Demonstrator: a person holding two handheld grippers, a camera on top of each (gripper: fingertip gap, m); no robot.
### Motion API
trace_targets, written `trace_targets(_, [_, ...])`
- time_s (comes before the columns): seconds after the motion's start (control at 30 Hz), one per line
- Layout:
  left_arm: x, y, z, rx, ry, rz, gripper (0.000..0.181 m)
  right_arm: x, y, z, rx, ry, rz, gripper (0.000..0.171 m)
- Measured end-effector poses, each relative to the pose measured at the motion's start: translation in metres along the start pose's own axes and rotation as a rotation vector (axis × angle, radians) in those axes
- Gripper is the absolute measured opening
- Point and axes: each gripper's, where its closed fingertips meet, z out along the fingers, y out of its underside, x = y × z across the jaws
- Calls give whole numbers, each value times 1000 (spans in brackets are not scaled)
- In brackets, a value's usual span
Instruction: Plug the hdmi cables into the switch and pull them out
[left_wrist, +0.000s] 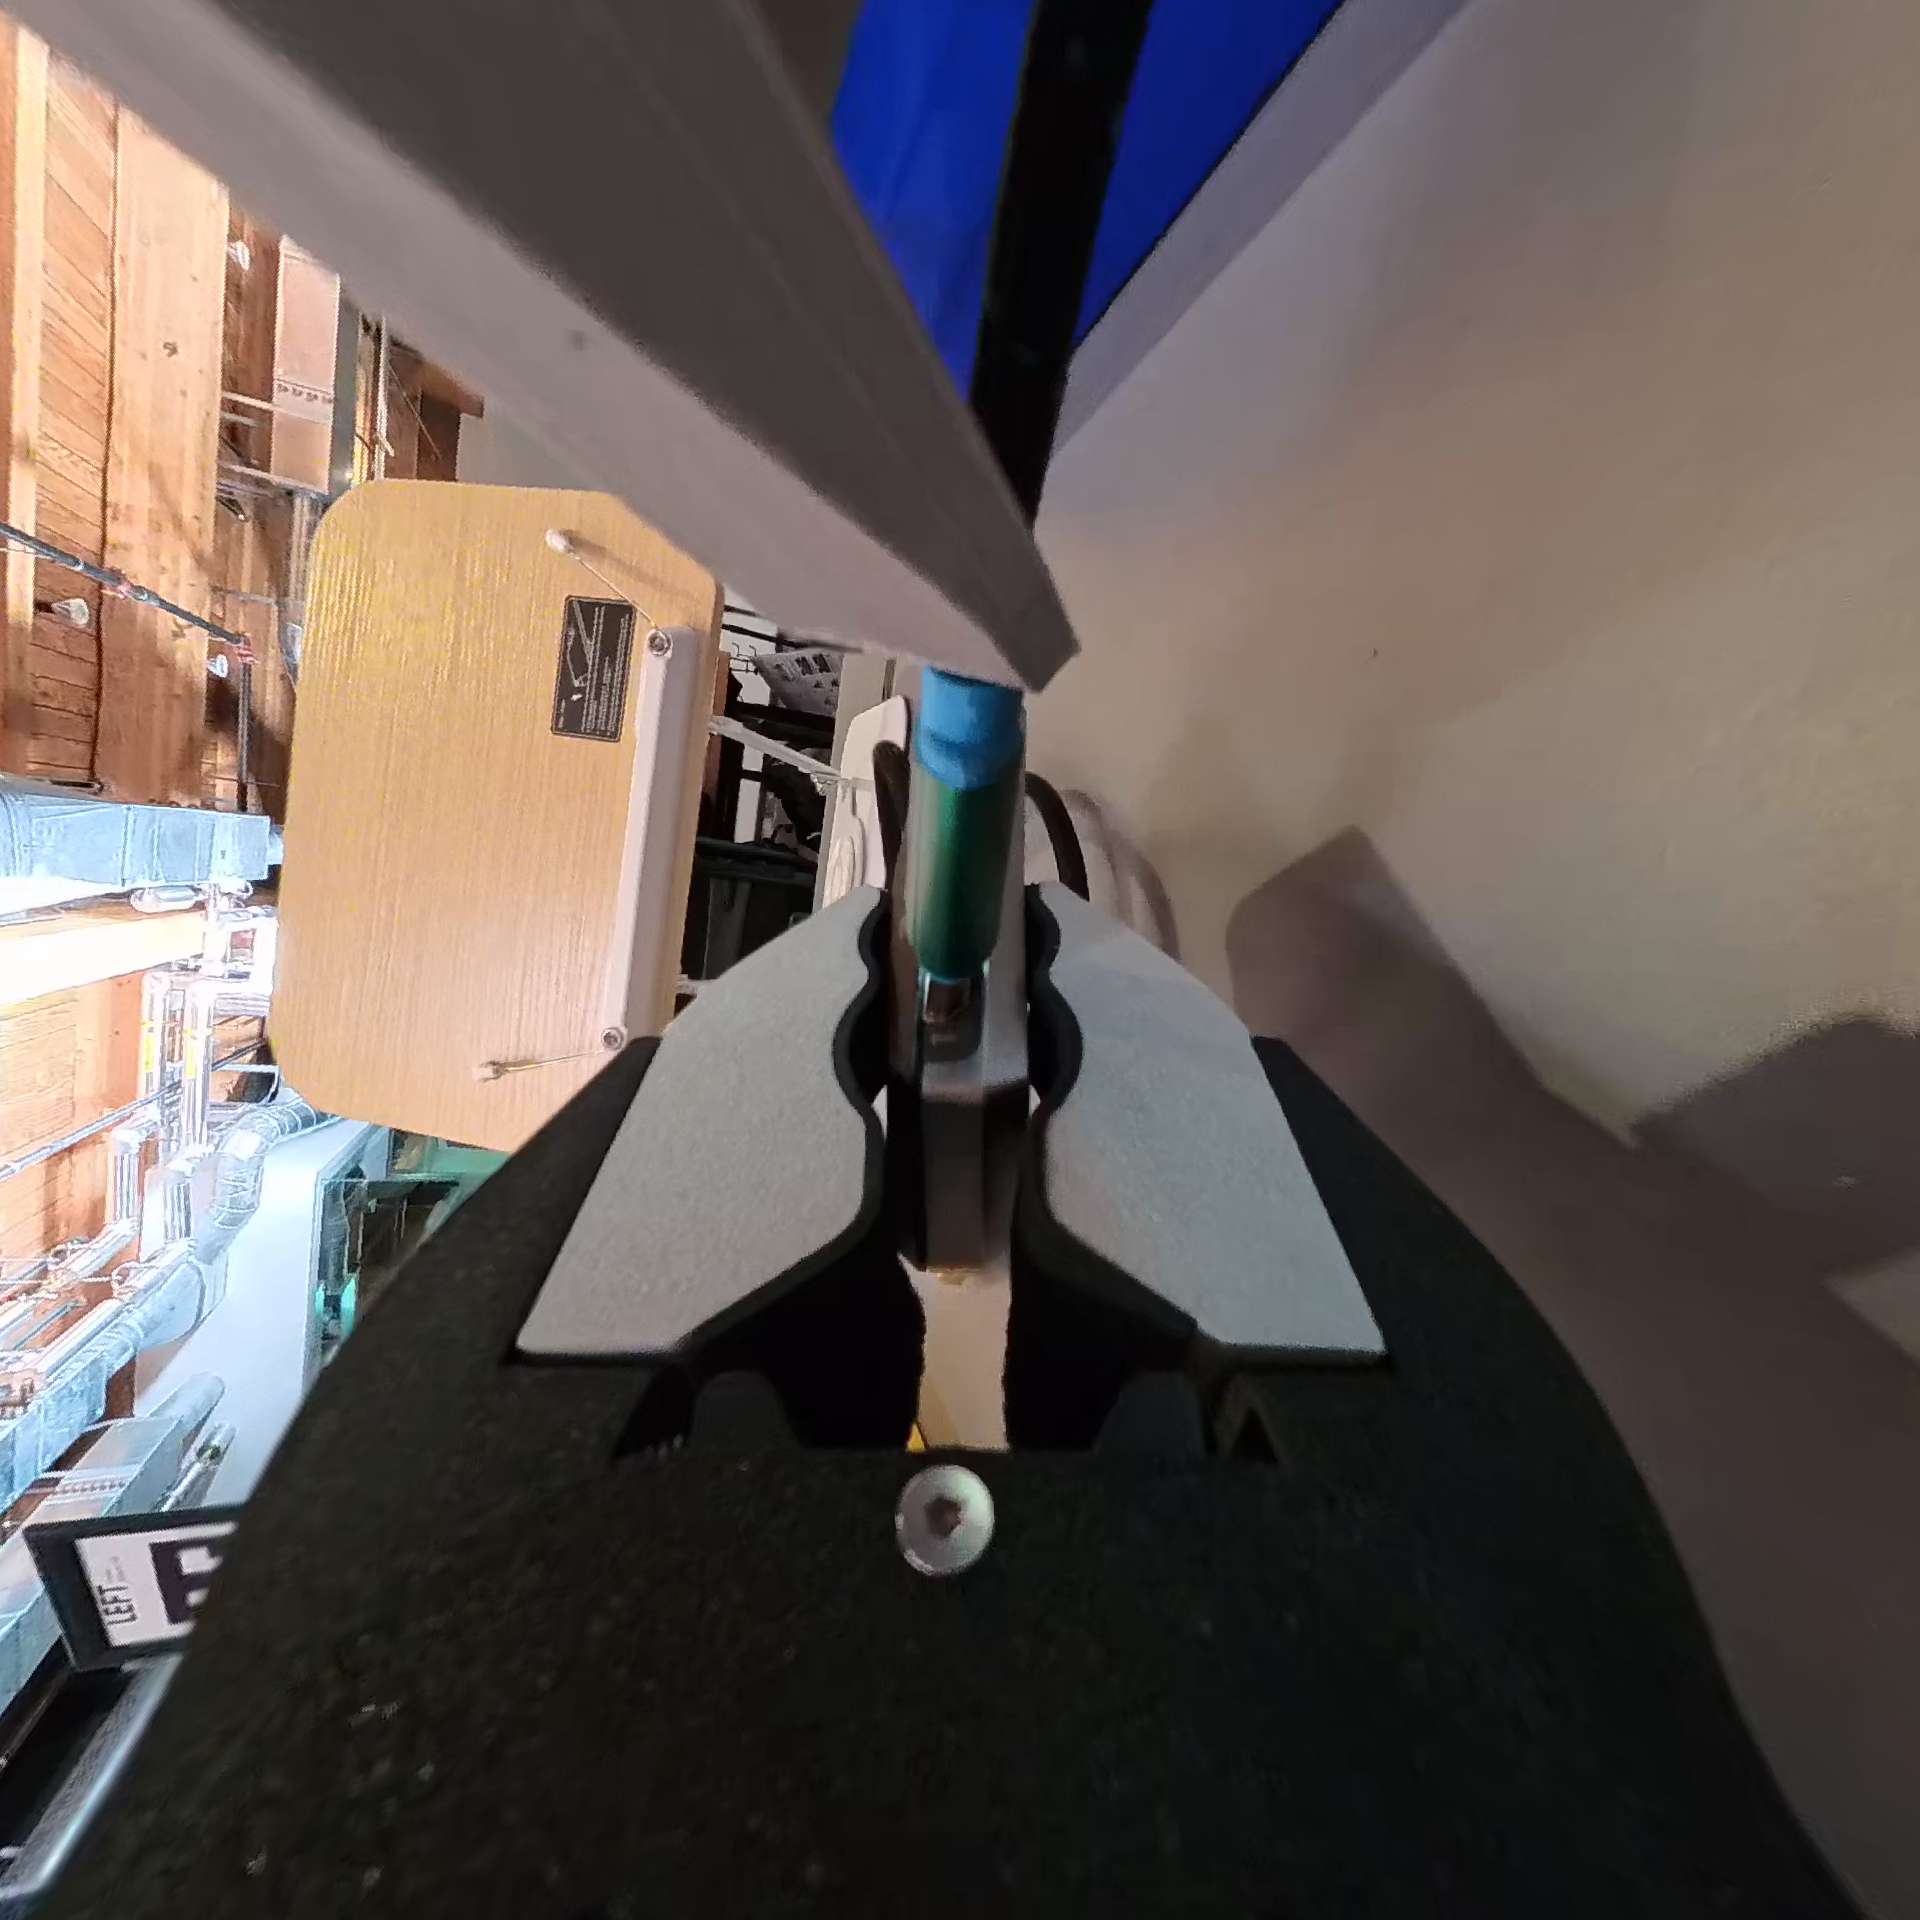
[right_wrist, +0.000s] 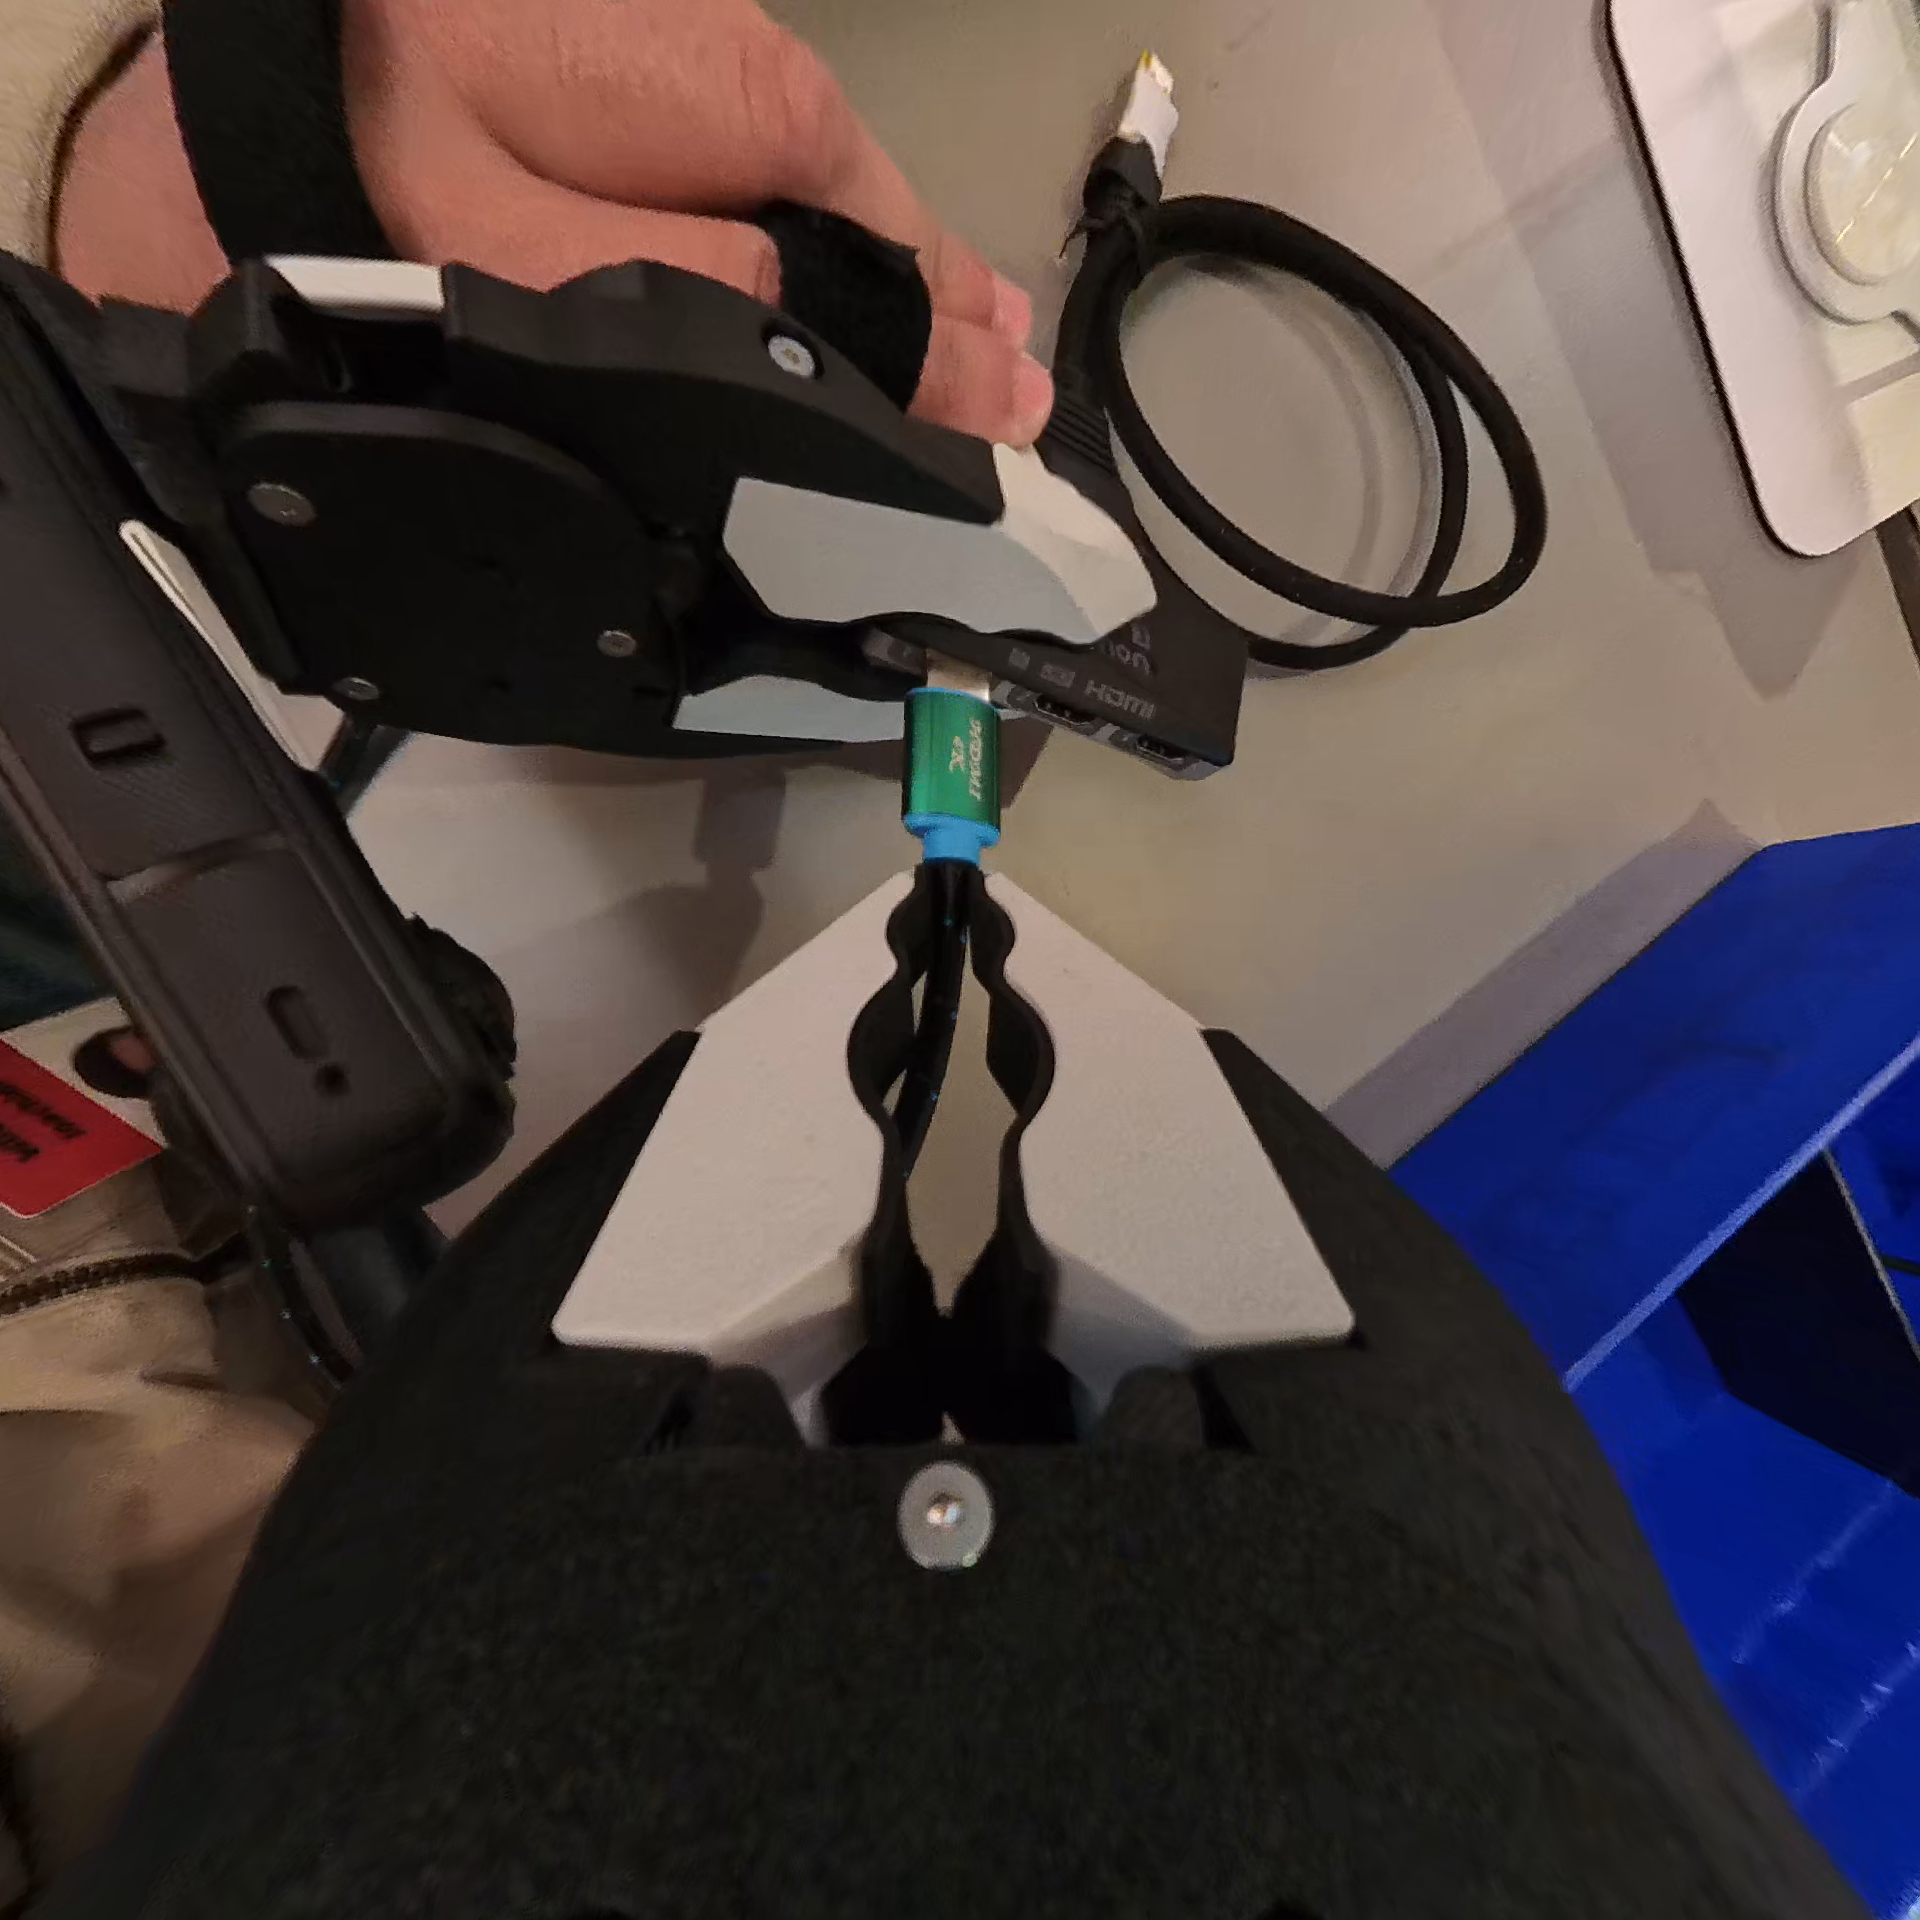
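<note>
My left gripper (left_wrist: 956, 914) is shut on the flat black HDMI switch (left_wrist: 956, 1164), seen edge-on between its fingers. In the right wrist view this left gripper (right_wrist: 1018, 665) comes in from the left, held by a hand, and clamps the switch (right_wrist: 1143, 675) just above the table. My right gripper (right_wrist: 951, 883) is shut on the black braided cable (right_wrist: 925, 1039) right behind a green HDMI plug (right_wrist: 951, 764) with a blue collar. The plug's metal tip meets the leftmost port on the switch; how deep it sits I cannot tell. The plug also shows in the left wrist view (left_wrist: 951, 862).
The switch's own black cable (right_wrist: 1455, 436) lies coiled on the grey table (right_wrist: 1351, 883) behind it, its end plug (right_wrist: 1143, 114) loose. A blue bin (right_wrist: 1662, 1143) stands at the right. A white packaged item (right_wrist: 1766, 260) lies at the back right. Two more ports (right_wrist: 1153, 753) on the switch are free. Across from one pair of fingers to the other is roughly 7 centimeters. From the left gripper's tips to the white packaged item (right_wrist: 1766, 260) is close to 35 centimeters.
</note>
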Motion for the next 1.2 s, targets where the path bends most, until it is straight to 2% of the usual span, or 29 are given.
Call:
trace_targets(0.37, [-9,11,1,-49,-27,-62,21,0,-17,3,158,-40,243,5])
trace_targets(0.7, [-8,7,1,16,-33,-72,21,7,-13,-1,123,-6,179,5])
trace_targets(0.87, [-7,10,4,-46,-17,-58,21,7,-13,3,109,20,190,5])
trace_targets(1.03, [-10,11,3,-90,-49,-57,20,5,-16,2,162,-30,275,5])
trace_targets(1.2, [-11,11,3,-79,-49,-82,21,2,-21,1,260,-202,391,5])
